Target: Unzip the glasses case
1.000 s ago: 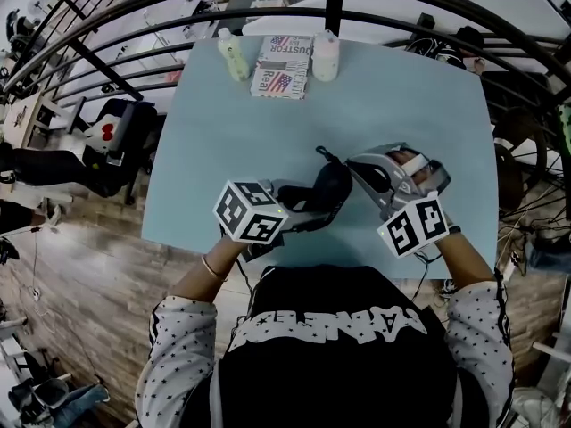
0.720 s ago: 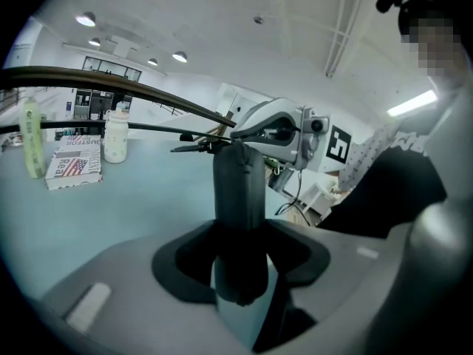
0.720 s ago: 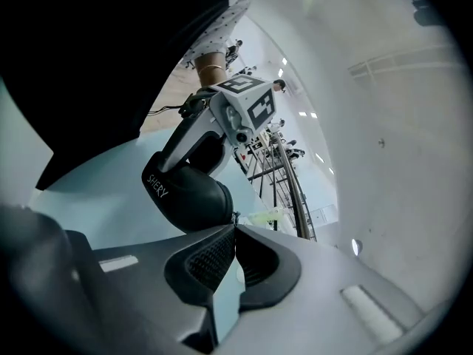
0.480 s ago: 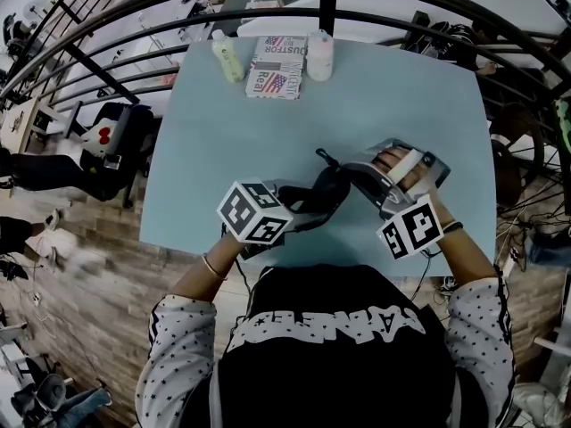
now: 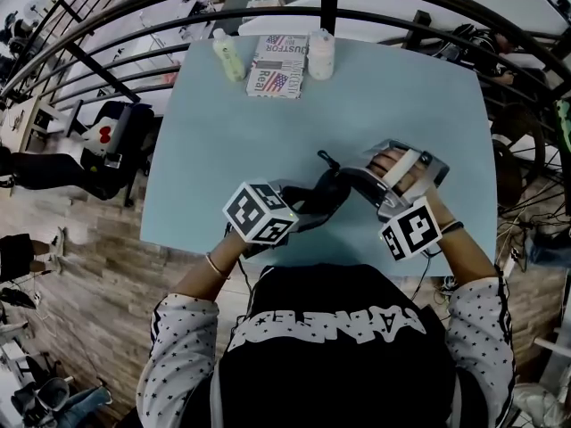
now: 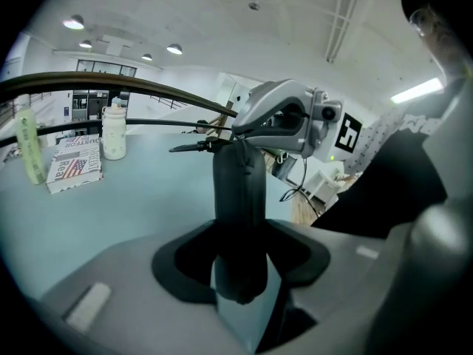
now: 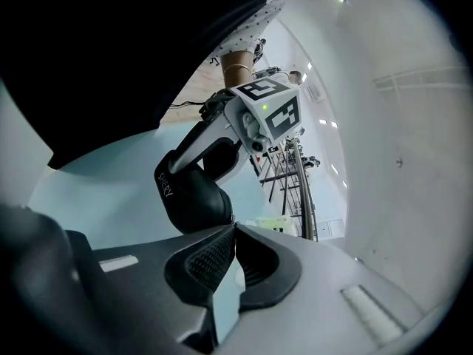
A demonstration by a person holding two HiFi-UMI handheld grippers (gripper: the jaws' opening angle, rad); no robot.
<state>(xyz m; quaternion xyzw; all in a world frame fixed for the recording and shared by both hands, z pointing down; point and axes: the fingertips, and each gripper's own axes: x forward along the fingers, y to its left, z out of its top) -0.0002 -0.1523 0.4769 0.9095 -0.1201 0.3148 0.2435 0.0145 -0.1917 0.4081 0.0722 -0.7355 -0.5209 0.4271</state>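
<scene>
A black glasses case [image 5: 326, 196] sits on a pale blue table [image 5: 401, 105], toward 6 o'clock from the table's centre, close to the person. The left gripper [image 5: 290, 205] comes in from the case's 8 o'clock and is clenched on one end of the case. The right gripper [image 5: 353, 178], at the case's 3 o'clock, has its tips pinched together at the case's edge. At the table's 12 o'clock edge stand two bottles [image 5: 228, 58] either side of a printed packet [image 5: 277, 65].
</scene>
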